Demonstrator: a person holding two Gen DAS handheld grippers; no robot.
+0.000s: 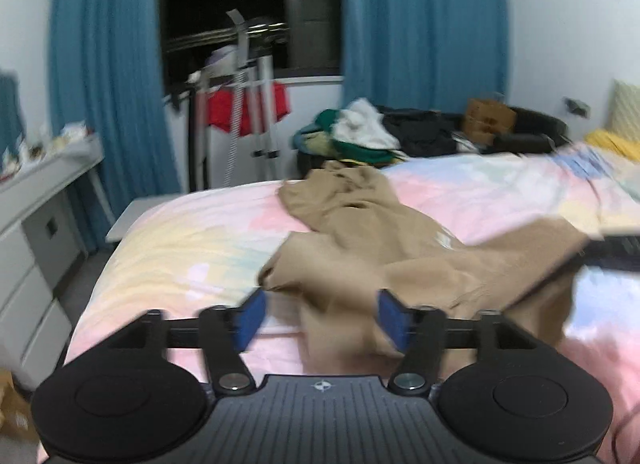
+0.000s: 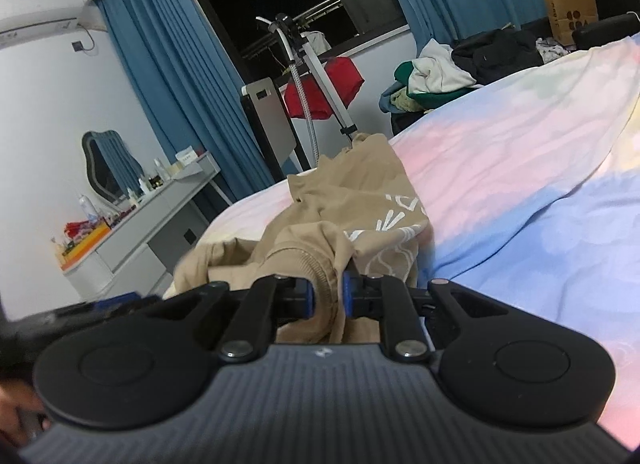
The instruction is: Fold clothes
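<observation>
Our left hand-held gripper (image 1: 318,314) hovers wide open and empty over the crumpled tan garment (image 1: 360,232) on the bed (image 1: 180,232), poised to grab; our right hand-held gripper (image 2: 328,294) pinches its ribbed hem, anchoring it.

Left of the left claw (image 1: 318,316) the bed (image 1: 180,232) lay bare; ahead, the crumpled tan garment (image 1: 360,232) blocked passage.
</observation>
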